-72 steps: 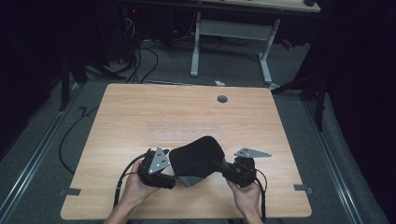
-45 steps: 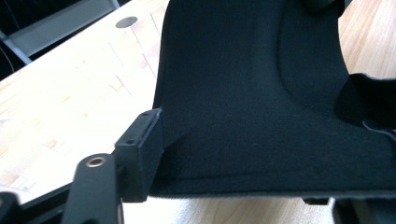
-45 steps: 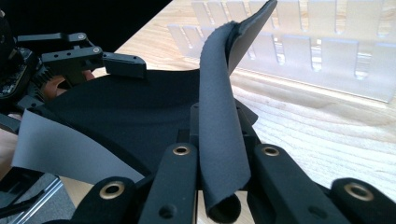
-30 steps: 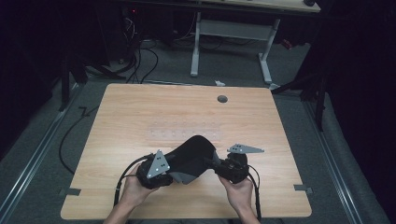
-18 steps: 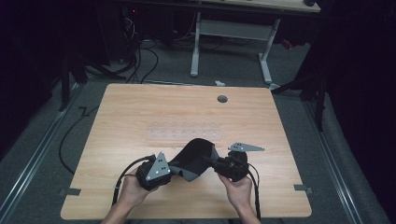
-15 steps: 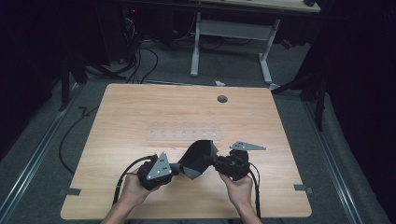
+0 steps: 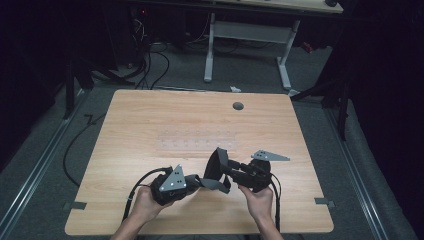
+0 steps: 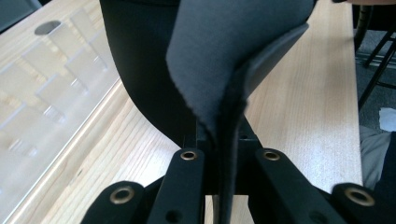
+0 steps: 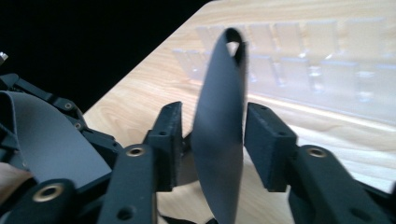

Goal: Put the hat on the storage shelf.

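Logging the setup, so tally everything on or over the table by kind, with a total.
grippers: 2, the left gripper and the right gripper
dark pad: 1
clear tray: 1
Total: 4

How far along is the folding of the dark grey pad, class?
Done: the pad is lifted and curled over. In hand: the left gripper is shut on one edge; the right gripper has its jaws open around the other end. Left, probably: pinching that end and laying the fold flat.
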`<state>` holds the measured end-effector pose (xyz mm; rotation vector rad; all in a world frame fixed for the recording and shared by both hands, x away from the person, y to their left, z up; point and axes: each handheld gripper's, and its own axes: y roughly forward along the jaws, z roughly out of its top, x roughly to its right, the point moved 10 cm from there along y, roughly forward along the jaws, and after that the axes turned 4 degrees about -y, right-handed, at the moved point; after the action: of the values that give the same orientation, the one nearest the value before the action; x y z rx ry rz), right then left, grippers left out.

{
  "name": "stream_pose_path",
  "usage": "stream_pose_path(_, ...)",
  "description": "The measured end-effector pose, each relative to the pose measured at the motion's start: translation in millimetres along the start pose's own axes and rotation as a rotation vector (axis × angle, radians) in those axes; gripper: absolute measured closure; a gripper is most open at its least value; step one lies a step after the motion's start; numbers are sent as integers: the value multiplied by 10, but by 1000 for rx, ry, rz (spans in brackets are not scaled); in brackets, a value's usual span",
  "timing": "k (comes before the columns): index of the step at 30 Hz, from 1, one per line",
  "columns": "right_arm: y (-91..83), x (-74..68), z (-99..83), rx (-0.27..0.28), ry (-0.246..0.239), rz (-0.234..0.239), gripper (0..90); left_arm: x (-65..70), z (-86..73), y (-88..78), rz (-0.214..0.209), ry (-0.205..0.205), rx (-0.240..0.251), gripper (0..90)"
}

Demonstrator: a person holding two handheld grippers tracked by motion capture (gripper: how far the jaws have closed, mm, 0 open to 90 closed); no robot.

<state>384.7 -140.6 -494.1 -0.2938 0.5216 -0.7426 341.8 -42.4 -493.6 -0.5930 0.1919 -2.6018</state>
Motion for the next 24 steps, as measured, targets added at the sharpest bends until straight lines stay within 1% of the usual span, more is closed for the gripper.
stream_pose_path(2,-58,41,-14,15,-20,-22,530,-50,13,-18,19,-20,12,862)
stream_pose_path(3,-112,107,-44,25,-27,-48,510,-70,20,-30,26,-26,15,862)
stream_pose_path(4,-112,107,-44,25,-27,-48,510,-81,31,-39,27,-29,22,862)
stream_pose_path(5,-160,191,-90,28,-30,-81,498,-96,49,-60,31,-36,30,862)
stream_pose_path(6,-160,191,-90,28,-30,-81,498,-102,67,-71,34,-46,39,862)
stream_pose_path(7,-197,282,-146,31,-35,-122,479,-127,107,-112,39,-60,56,861)
stream_pose_path(8,-205,321,-169,29,-41,-139,477,-137,128,-132,41,-71,65,861)
stream_pose_path(10,-221,419,-236,21,-53,-189,470,-155,143,-152,44,-71,71,861)
stream_pose_path(11,-224,480,-279,14,-63,-217,467,-173,165,-172,47,-82,81,861)
stream_pose_path(12,-224,480,-279,14,-63,-217,467,-188,177,-184,50,-88,85,861)
stream_pose_path(13,-229,518,-307,9,-71,-235,466,-207,196,-197,54,-97,92,861)
stream_pose_path(14,-234,620,-382,-4,-82,-281,463,-246,231,-227,63,-106,103,861)
stream_pose_path(15,-234,620,-382,-4,-82,-281,463,-246,231,-227,63,-106,103,861)
stream_pose_path(17,-239,699,-436,-16,-89,-313,459,-290,272,-262,75,-115,119,861)
stream_pose_path(20,-248,855,-510,-39,-92,-360,456,-348,327,-306,95,-132,148,861)
stream_pose_path(21,-267,946,-526,-42,-92,-392,451,-386,360,-325,105,-145,163,860)
stream_pose_path(22,-276,980,-531,-43,-88,-405,447,-386,360,-325,105,-145,163,860)
stream_pose_path(23,-276,980,-531,-43,-88,-405,447,-409,378,-333,112,-153,171,860)
stream_pose_path(24,-285,1021,-539,-47,-83,-417,444,-431,400,-343,117,-165,177,860)
